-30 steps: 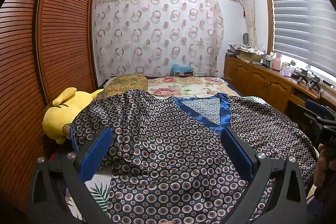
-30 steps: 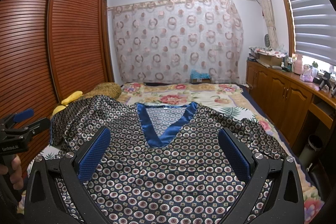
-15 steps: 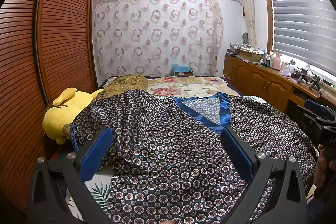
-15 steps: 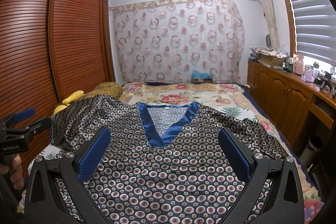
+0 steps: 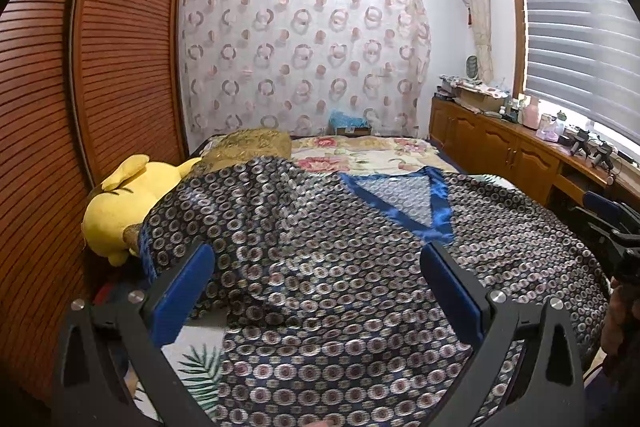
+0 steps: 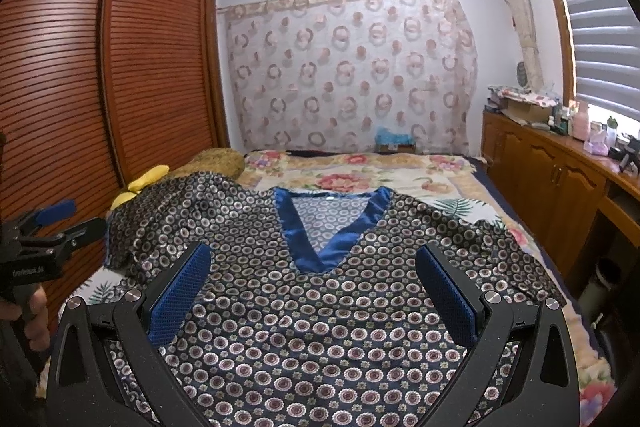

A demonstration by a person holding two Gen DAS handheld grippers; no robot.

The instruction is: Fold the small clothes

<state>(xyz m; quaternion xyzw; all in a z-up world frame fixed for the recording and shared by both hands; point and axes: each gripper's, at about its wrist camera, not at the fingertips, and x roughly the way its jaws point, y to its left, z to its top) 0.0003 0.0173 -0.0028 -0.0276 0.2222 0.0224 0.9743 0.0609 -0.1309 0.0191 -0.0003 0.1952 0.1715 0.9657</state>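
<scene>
Patterned top (image 6: 320, 307) with blue V-neck spread flat on the floral bed (image 6: 360, 179), its left sleeve draped toward a yellow plush (image 5: 120, 203). Left gripper (image 5: 320, 291) and right gripper (image 6: 316, 291) hover above it, jaws spread wide, holding nothing.

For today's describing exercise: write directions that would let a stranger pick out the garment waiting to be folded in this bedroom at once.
Start at the bed with the floral cover beside the slatted wooden wardrobe. Spread flat across its near half lies the top, one sleeve draped over a yellow plush toy. It is dark with small ringed circles, and its shiny blue V-neck trim sets it apart from the pale flowered bedding.
</scene>
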